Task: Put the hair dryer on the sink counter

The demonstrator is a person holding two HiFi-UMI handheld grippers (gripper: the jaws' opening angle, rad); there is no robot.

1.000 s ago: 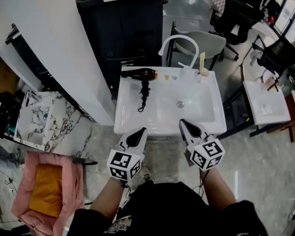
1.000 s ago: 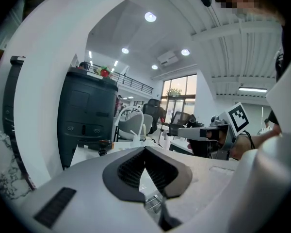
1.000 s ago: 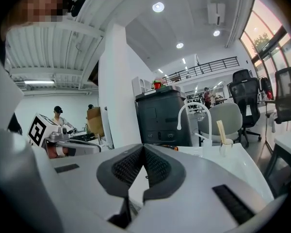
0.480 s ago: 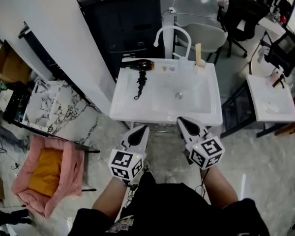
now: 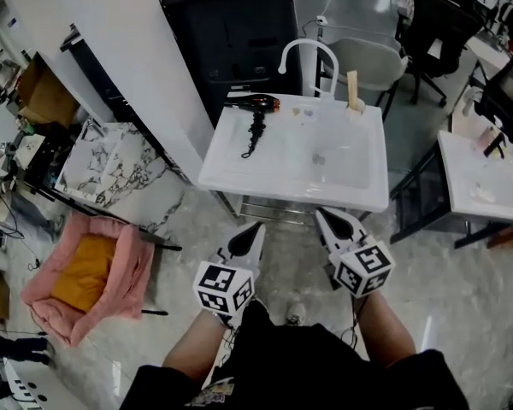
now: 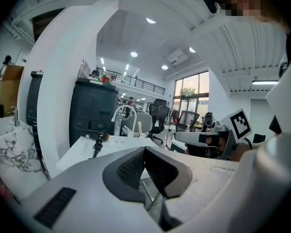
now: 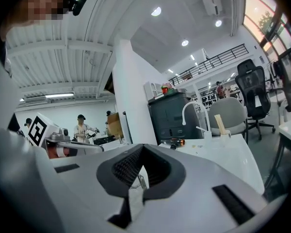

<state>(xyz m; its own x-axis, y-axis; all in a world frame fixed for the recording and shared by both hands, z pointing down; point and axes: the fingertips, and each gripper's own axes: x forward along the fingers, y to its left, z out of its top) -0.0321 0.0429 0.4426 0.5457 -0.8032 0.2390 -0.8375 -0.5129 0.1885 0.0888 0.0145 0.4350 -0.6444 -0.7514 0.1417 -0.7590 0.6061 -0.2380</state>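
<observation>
The black hair dryer (image 5: 255, 102) with a copper nozzle lies on the back left corner of the white sink counter (image 5: 239, 173). Its coiled cord (image 5: 254, 137) trails toward the front. My left gripper (image 5: 256, 229) and right gripper (image 5: 323, 218) hang side by side over the floor, short of the sink's front edge. Both are shut with nothing between the pads. In the left gripper view the left gripper (image 6: 144, 149) points at the counter, where the dryer (image 6: 98, 136) shows small. In the right gripper view the dryer (image 7: 177, 141) lies beyond the right gripper (image 7: 142, 147).
A white curved faucet (image 5: 308, 54) and a small cup with a stick (image 5: 355, 101) stand at the sink's back. A black cabinet (image 5: 231, 24) is behind it, a white pillar (image 5: 111, 49) to the left. A pink cushioned seat (image 5: 90, 284) sits lower left, a second sink (image 5: 483, 178) right.
The sink has drawn farther from both grippers, which have moved back over the floor together. The hair dryer stays in place on the counter. Both grippers remain shut.
</observation>
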